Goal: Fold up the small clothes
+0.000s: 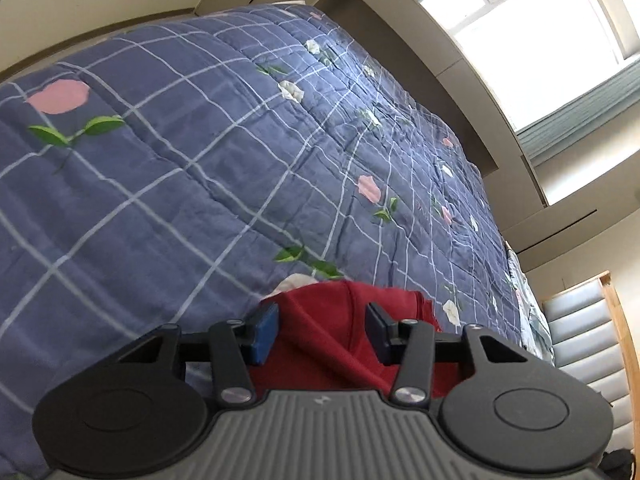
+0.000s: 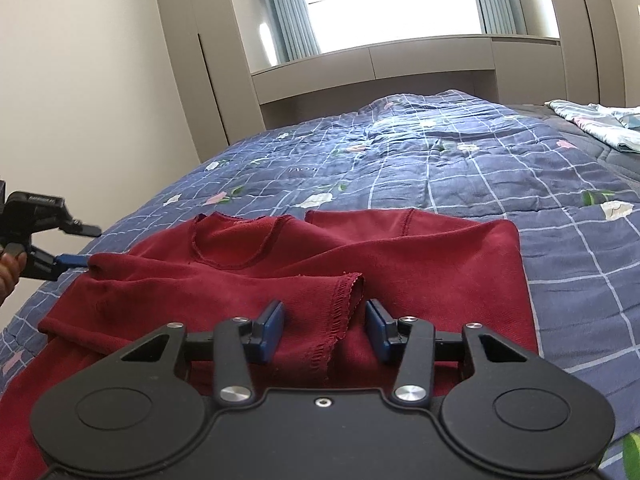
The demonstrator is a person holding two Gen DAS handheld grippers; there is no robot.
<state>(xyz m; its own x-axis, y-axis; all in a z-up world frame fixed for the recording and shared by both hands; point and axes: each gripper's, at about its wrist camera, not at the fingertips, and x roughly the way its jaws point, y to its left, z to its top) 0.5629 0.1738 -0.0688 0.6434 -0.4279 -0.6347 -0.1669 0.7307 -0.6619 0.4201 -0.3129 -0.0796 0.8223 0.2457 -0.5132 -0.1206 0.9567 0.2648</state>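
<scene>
red garment [image 2: 400, 256] lies spread on the blue checked quilt [image 2: 480, 168], long axis running left to right across the right wrist view, neckline toward the window [image 2: 384, 0]. one sleeve cuff [image 2: 344, 300] points at the right gripper [image 2: 325, 330], jaws parted, holding nothing. left gripper [image 1: 323, 332] spread wide over the cloth's edge, gripping nothing.

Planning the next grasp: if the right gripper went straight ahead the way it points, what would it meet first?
Most likely the red garment's frayed sleeve cuff, lying between the right gripper's open jaws; depth is unclear.
</scene>
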